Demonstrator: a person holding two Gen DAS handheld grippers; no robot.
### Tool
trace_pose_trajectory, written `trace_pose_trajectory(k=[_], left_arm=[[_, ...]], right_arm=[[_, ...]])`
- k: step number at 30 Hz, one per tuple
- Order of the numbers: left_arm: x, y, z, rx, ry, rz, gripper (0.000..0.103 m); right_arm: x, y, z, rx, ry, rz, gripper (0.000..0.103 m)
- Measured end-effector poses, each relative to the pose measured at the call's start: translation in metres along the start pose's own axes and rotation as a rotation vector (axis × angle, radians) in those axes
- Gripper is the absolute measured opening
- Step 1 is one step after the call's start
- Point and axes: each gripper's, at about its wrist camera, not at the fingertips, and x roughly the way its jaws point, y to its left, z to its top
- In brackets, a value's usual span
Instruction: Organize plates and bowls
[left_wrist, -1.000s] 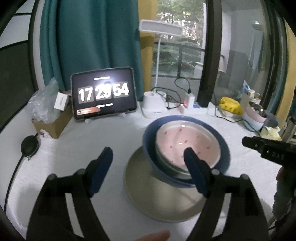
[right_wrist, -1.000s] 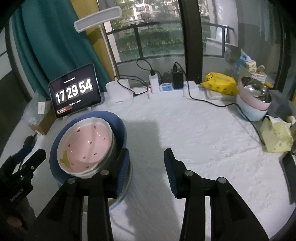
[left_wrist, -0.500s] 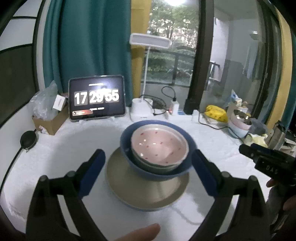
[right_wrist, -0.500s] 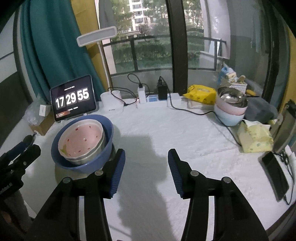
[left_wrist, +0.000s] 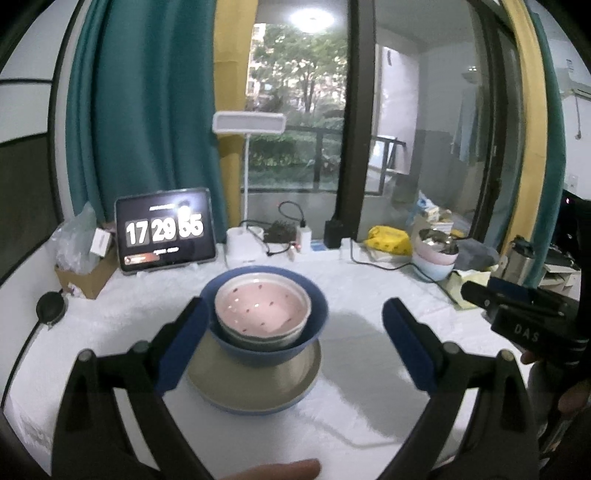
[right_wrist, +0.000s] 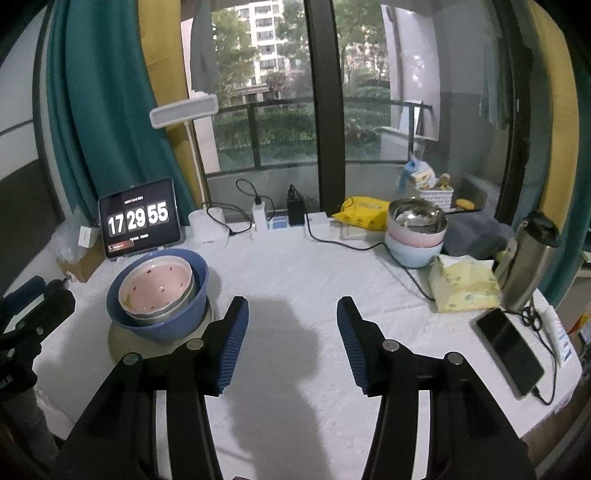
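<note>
A beige plate lies on the white table. On it stands a blue bowl with a metal bowl and a pink speckled bowl nested inside. The stack also shows in the right wrist view, with the blue bowl at the left. My left gripper is open and empty, held back from the stack and above it. My right gripper is open and empty over bare table, to the right of the stack. A second stack of bowls stands at the back right.
A tablet clock and a desk lamp base stand behind the stack. Cables and chargers run along the back. A yellow tissue pack, a steel flask and a phone lie at the right edge.
Both grippers have pulled back and up from the bowl stack, which now looks smaller and farther. The left gripper's jaws have opened wider. The stack has not moved.
</note>
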Motion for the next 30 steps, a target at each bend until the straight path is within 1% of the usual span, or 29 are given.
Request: trace_pose_trajectory(k=[13,20,30], left_arm=[[-0.038,-0.023,0.012,0.063,-0.105,-0.009,0.096],[-0.061,-0.03,0.02,0.072,-0.168,-0.009,0.096],[-0.086,-0.033,0.029,0.084,-0.227,-0.009,0.096]], right_arm=[[-0.05,-0.006,0.008,-0.006,-0.098,0.001,0.054],[-0.074,-0.004,0.014,-0.016,-0.152,0.005,0.054],[-0.104,0.002,0.022,-0.023,-0.219,0.02,0.055]])
